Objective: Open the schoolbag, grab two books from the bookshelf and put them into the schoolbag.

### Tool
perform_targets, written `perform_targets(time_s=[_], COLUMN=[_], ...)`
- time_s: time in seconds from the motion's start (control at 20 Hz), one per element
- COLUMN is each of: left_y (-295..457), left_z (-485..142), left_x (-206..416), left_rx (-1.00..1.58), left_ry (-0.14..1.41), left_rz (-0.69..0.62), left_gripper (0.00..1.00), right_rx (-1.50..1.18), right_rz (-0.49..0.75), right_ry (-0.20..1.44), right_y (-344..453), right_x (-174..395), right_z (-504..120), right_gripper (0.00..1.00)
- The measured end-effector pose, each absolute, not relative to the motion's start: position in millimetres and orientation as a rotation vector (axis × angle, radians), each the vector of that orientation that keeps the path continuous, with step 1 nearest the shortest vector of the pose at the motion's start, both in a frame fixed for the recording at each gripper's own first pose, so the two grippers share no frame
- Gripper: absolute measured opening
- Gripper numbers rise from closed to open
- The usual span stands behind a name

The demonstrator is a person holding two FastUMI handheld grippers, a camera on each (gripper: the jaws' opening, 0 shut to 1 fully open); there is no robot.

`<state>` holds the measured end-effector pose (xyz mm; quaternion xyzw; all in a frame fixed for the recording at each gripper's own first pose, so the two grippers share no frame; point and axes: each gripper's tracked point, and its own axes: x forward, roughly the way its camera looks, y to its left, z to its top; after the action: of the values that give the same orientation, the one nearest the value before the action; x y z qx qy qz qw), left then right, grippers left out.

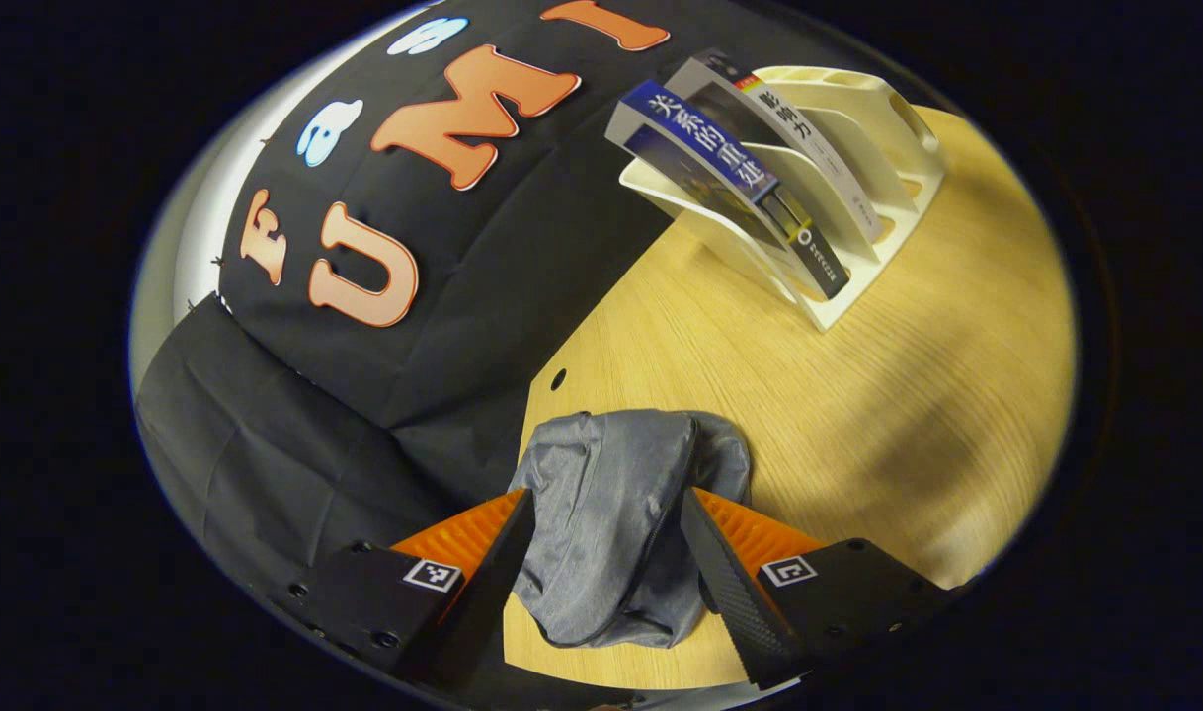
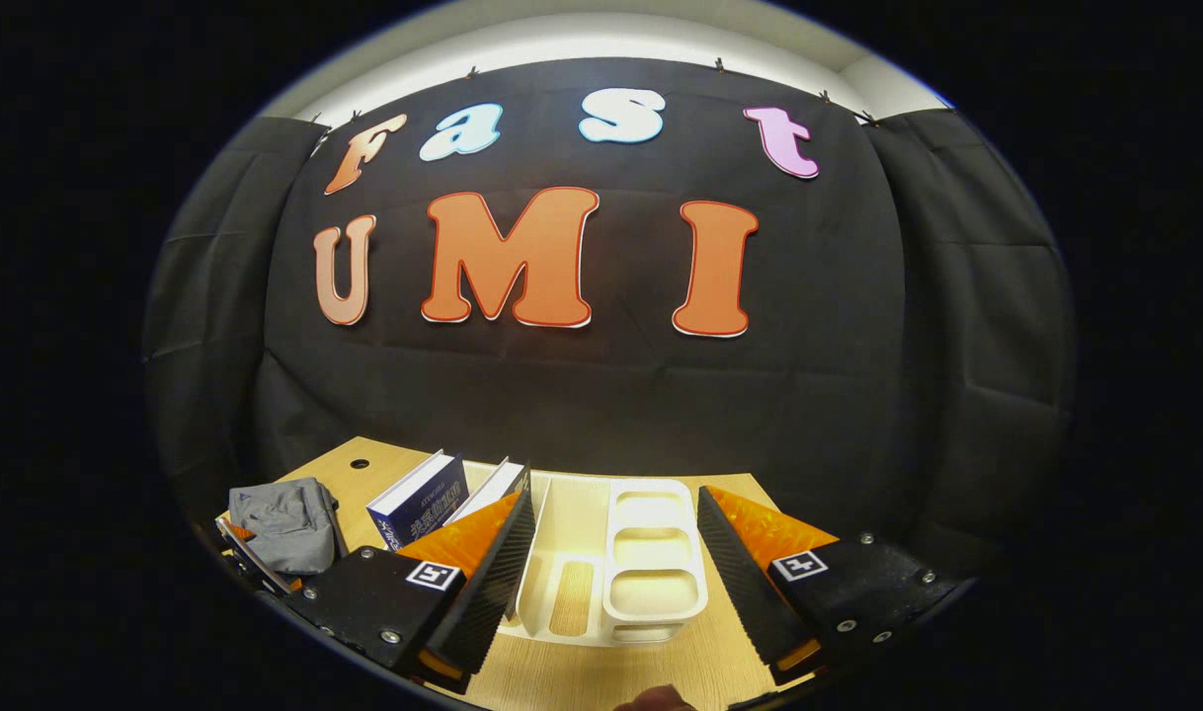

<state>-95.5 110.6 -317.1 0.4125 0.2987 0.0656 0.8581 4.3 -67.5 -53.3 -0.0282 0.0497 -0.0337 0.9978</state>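
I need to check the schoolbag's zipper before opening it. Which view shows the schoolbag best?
The left gripper view: the grey schoolbag lies close on the wooden table, between the open left tool, with its zipper line visible. The right gripper view shows it small at the left edge.

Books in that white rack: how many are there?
2. A blue-covered book leans in the white rack's end slot; a grey-white book leans in the next slot. Nothing suggests more hidden behind them.

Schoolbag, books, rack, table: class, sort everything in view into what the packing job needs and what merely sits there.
Needed for the job:
grey schoolbag
blue book
white book
white bookshelf
left gripper, jaws open
right gripper, jaws open

Merely there:
wooden table
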Motion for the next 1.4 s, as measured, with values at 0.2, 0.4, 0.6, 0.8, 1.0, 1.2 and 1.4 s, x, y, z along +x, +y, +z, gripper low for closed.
perform_targets(time_s=[0.2,0.4,0.6,0.8,1.0,1.2,1.4], left_y=[132,151,162,177,188,200,214], left_z=[-325,-321,-320,-320,-310,-295,-272], left_x=[-101,-105,-96,-82,-73,-63,-56], left_rx=[0.921,0.951,0.979,0.994,0.962,0.92,0.857], left_ry=[0.662,0.665,0.651,0.651,0.637,0.615,0.581], left_rz=[0.189,0.25,0.278,0.304,0.306,0.288,0.252], left_gripper=[0.94,0.86,0.78,0.69,0.44,0.24,0.14], right_rx=[-0.059,-0.053,-0.053,-0.044,-0.043,-0.044,-0.055], right_rz=[-0.064,-0.063,-0.069,-0.083,-0.1,-0.122,-0.145], right_ry=[0.094,0.088,0.082,0.075,0.088,0.086,0.091], right_y=[-74,-80,-87,-90,-88,-77,-56], right_x=[4,4,4,5,7,8,11], right_z=[-54,-52,-50,-47,-48,-44,-41], right_gripper=[0.99,0.99,0.98,0.98,0.98,0.98,0.99])
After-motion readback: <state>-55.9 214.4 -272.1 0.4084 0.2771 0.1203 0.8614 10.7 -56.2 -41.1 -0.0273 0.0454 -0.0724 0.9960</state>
